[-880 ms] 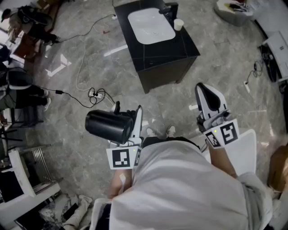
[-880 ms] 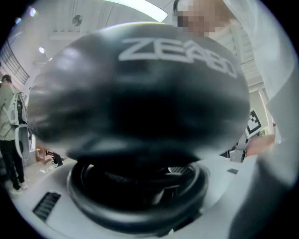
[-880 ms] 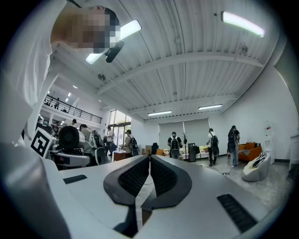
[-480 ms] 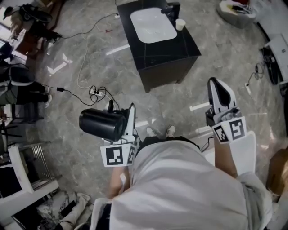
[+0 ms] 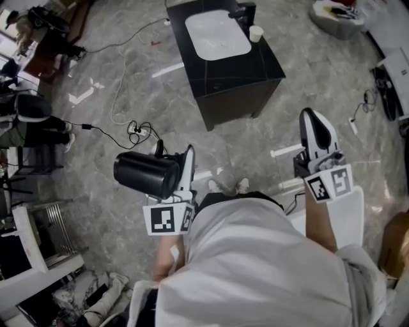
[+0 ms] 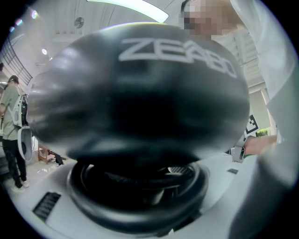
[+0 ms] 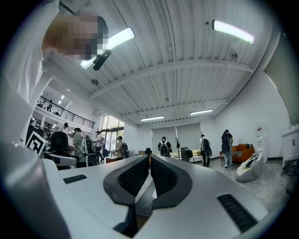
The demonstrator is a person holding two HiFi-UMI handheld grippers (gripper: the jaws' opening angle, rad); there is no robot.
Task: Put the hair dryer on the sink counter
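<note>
A black hair dryer (image 5: pixel 146 174) hangs over the floor at the left of the head view, with my left gripper (image 5: pixel 171 163) shut on it. In the left gripper view its dark barrel (image 6: pixel 140 88) fills nearly the whole picture, between the white jaws. My right gripper (image 5: pixel 317 131) is held out at the right, shut with nothing in it; the right gripper view shows its pads (image 7: pixel 140 175) closed together. The black sink counter (image 5: pixel 246 73), with a white basin (image 5: pixel 217 35), stands ahead at the top of the head view, well apart from both grippers.
On the counter's far side are a black faucet (image 5: pixel 246 11) and a small pale cup (image 5: pixel 256 33). Cables and a power strip (image 5: pixel 135 133) lie on the marble floor to the left. A seated person (image 5: pixel 29 124) is at the far left, and several people stand in the distance.
My left gripper has shifted a little to the left with the hair dryer in it. The right gripper has moved right and further forward. The counter sits slightly higher in the picture.
</note>
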